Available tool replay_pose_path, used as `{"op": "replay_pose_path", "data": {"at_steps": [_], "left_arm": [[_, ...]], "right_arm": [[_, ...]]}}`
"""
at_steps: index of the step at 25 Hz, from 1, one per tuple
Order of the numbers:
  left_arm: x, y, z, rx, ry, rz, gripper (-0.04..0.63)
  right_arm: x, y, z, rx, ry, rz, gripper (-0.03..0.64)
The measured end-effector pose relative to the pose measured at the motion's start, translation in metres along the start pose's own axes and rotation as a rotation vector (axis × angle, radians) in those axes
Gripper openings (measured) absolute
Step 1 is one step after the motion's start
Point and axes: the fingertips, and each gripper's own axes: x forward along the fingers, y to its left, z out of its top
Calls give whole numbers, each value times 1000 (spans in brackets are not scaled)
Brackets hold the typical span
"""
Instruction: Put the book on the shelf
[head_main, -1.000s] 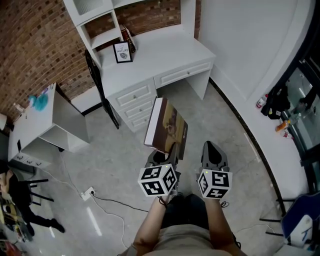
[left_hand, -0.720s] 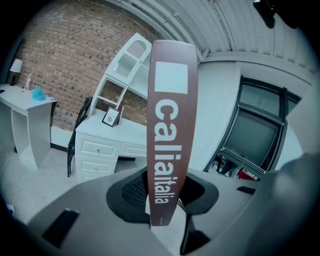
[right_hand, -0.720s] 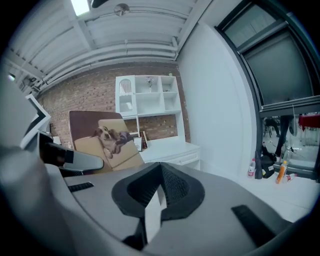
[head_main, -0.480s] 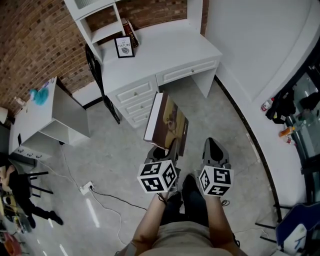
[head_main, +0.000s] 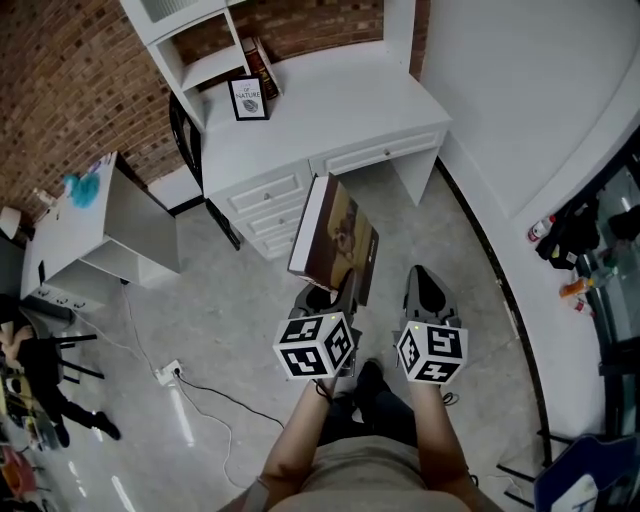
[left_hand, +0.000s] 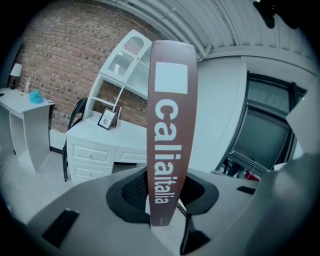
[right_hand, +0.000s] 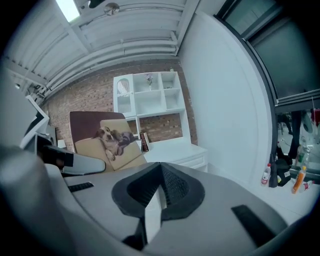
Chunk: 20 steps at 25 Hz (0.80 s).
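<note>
My left gripper (head_main: 334, 293) is shut on the lower edge of a brown hardcover book (head_main: 336, 240) with a dog on its cover, held upright over the floor. In the left gripper view its spine (left_hand: 170, 125) stands between the jaws of that gripper (left_hand: 162, 202). My right gripper (head_main: 428, 290) is beside it on the right, shut with nothing in it; in its own view the right gripper (right_hand: 159, 172) has its jaws together and the book's cover (right_hand: 102, 142) to the left. The white shelf unit (head_main: 185, 30) stands on the white desk (head_main: 330, 100) ahead.
A framed picture (head_main: 246, 98) and a leaning book (head_main: 262, 66) are on the desk by the shelf. A black chair (head_main: 188, 150) stands at the desk's left, then a white side table (head_main: 110, 230). A power strip (head_main: 168, 373) with its cable lies on the floor. Bottles (head_main: 540, 228) are by the right wall.
Both grippers and the book have moved toward the desk, which now lies a little lower and closer in the head view. The hold on the book is unchanged.
</note>
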Motion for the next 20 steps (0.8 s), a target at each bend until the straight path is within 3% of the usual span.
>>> {"op": "replay_pose_path", "data": {"at_steps": [14, 20], "left_arm": [[62, -22, 11, -12, -6, 35, 149], [73, -15, 15, -22, 2, 45, 149]], "right_arm": [[47, -55, 16, 17, -11, 39, 17], [63, -57, 16, 31, -6, 44, 17]]}}
